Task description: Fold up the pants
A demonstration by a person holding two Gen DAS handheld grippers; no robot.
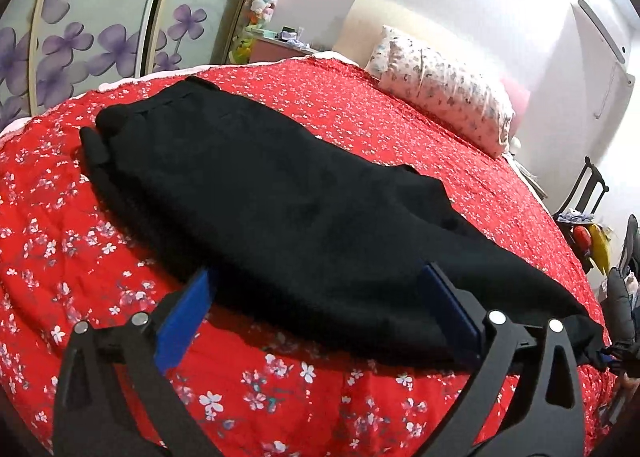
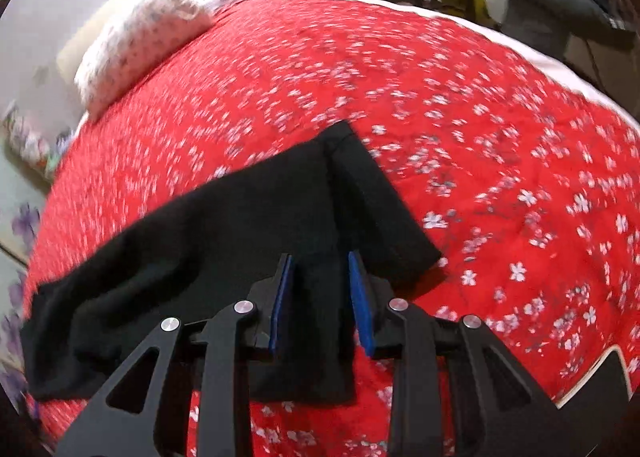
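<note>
Black pants (image 1: 280,193) lie stretched across a red flowered bedspread (image 1: 80,241), waistband at the far left, legs running toward the near right. My left gripper (image 1: 316,289) is wide open, its blue pads on either side of the near edge of the pants, holding nothing. In the right wrist view the leg end of the pants (image 2: 240,225) lies under my right gripper (image 2: 320,269). Its blue pads are a narrow gap apart with black cloth between them; the view is blurred.
A flowered pillow (image 1: 444,93) lies at the head of the bed. A wardrobe with purple flower doors (image 1: 80,37) stands at the far left. A chair with clutter (image 1: 588,225) stands at the right bed edge.
</note>
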